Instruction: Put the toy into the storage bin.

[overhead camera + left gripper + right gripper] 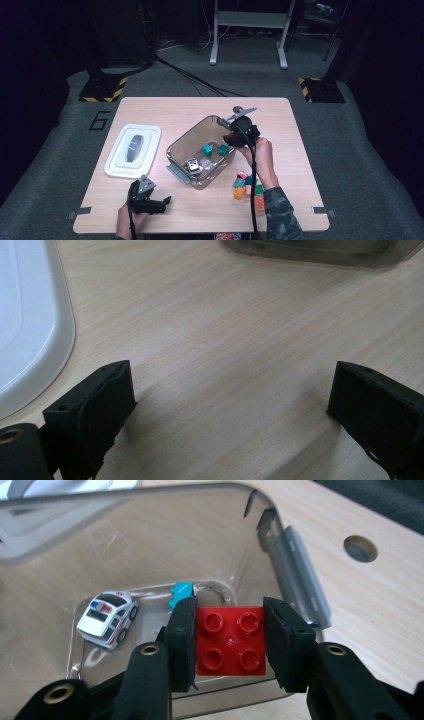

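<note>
red brick (pixel 230 640) between right gripper (pixel 229 642) jaws

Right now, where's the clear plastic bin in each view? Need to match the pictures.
High view: clear bin at table centre, tilted diagonally, right gripper over its far right corner.
Left gripper view: a strip of the bin's wall along the top edge, beyond the open jaws.
Right gripper view: the bin's inside spreads behind the jaws, which hold a red brick.
Shared landmark: white lid, at left in the left gripper view.
</note>
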Motion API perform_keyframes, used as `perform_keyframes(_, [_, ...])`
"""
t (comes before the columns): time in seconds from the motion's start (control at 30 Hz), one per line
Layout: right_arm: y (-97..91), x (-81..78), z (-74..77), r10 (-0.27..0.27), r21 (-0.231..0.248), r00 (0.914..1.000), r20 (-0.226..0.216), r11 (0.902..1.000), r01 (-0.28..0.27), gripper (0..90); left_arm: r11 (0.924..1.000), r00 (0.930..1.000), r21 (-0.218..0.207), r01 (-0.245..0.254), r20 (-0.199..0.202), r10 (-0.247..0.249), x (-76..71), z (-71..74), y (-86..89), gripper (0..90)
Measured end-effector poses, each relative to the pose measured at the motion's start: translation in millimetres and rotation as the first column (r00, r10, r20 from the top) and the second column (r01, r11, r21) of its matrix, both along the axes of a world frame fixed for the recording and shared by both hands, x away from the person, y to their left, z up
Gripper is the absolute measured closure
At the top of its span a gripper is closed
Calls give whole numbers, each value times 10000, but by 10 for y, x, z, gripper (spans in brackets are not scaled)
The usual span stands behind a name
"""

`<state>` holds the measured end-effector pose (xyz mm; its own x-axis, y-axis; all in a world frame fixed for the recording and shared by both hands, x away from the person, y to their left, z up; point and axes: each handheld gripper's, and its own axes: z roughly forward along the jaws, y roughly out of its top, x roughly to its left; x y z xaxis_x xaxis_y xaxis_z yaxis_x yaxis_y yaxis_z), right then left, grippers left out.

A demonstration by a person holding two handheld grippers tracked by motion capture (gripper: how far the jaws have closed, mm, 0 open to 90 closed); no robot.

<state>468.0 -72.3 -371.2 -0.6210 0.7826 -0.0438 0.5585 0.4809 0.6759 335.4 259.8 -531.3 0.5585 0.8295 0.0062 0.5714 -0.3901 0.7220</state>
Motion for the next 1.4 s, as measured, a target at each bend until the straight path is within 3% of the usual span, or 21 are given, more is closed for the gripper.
perform_keyframes(0.3, [26, 12, -99, 165, -360, 9984, -539, 9992, -184, 588, 10000, 10000, 23, 29, -52, -29, 0, 4, 3, 45])
perform_keyframes(0.53, [17, -9, -104, 215, -290, 9986, -488, 9993, -230, 580, 10000, 10000, 20, 16, -38, -16, 0, 3, 2, 45])
perform_keyframes(0.77, [-16, -46, -86, 77, -200, 9992, -383, 9998, -85, 414, 10000, 10000, 27, 27, -44, -27, 0, 4, 2, 45])
perform_keyframes(1.0, [-169, -178, -46, -34, 531, 10000, -81, 9986, 38, 225, 10000, 10000, 24, 17, -29, -17, -1, 3, 1, 45])
perform_keyframes(1.13, [-282, -257, -62, -102, 803, 9999, -30, 9967, 104, 159, 10000, 10000, 22, 21, -36, -21, 0, 4, 2, 45])
perform_keyframes(1.4, [-524, -446, -173, -283, 1098, 9996, -19, 9935, 283, 130, 10000, 10000, 26, 15, -31, -15, 0, 3, 1, 44])
